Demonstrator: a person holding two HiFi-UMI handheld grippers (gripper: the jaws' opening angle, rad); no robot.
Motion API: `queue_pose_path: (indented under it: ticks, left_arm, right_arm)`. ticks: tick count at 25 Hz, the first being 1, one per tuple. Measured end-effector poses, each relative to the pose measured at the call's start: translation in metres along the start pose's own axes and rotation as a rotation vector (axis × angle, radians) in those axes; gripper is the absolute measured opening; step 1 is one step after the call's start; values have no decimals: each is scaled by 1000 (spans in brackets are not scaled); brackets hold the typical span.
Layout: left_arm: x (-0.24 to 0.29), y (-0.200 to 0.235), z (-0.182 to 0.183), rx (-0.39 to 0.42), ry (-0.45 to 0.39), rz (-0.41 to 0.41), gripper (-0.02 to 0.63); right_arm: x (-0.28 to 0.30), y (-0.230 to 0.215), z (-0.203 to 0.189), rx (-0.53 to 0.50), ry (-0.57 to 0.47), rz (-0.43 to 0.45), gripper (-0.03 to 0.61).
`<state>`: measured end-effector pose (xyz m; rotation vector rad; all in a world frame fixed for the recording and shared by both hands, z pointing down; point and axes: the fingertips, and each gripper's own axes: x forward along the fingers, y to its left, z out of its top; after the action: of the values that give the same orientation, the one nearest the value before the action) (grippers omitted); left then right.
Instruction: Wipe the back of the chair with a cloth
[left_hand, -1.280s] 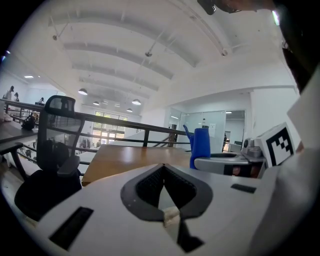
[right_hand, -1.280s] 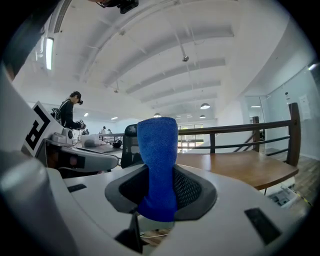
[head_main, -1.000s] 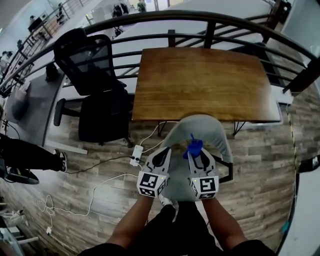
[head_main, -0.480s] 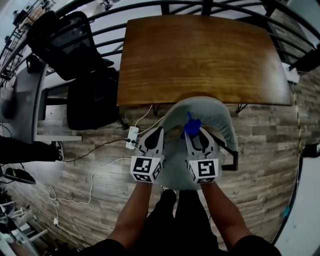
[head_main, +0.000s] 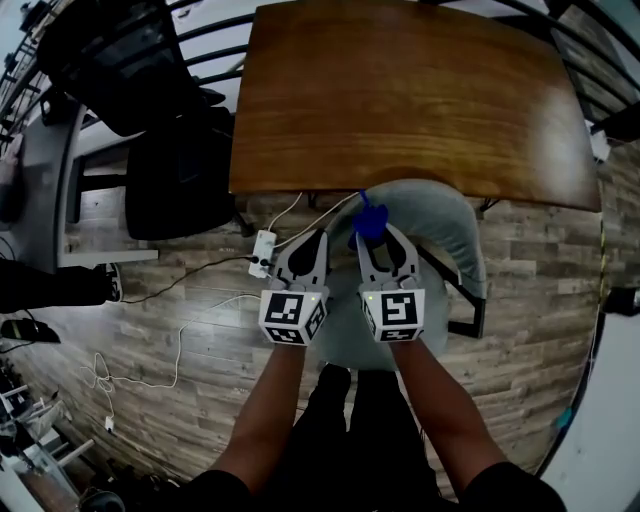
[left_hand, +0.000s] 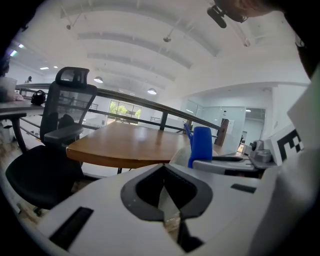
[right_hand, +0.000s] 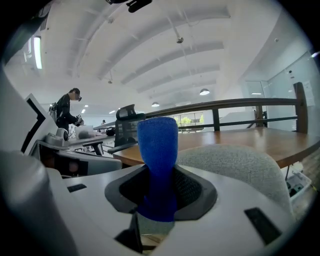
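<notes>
The grey upholstered chair (head_main: 440, 215) stands tucked against the wooden table (head_main: 410, 95). My right gripper (head_main: 372, 236) is shut on a blue cloth (head_main: 369, 218), which sticks out past the fingertips at the left part of the chair's curved back. In the right gripper view the cloth (right_hand: 158, 150) stands upright between the jaws of the right gripper (right_hand: 159, 172), with the grey chair back (right_hand: 235, 167) just to its right. My left gripper (head_main: 311, 240) hovers beside it, left of the chair. In its own view the left gripper (left_hand: 164, 172) is shut on nothing, and the cloth (left_hand: 201, 145) shows at right.
A black office chair (head_main: 175, 170) stands left of the table. A white power strip (head_main: 263, 252) and cables (head_main: 160, 380) lie on the wood floor at left. A dark railing (left_hand: 150, 102) runs behind the table. A person (right_hand: 67, 112) stands far off.
Both grippers have moved forward toward the table. The blue cloth has gone from the middle of the grey chair to the left part of its back. Both grippers stayed shut.
</notes>
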<state>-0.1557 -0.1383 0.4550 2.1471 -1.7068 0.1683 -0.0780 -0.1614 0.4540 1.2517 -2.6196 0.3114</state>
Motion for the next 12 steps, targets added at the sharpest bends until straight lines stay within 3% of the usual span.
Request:
queue_pose_path:
  ticks: [12]
  left_arm:
    - [10,19,-6,16,0,34,3]
  right_arm:
    - [33,-6,-13,30,21,-30,135]
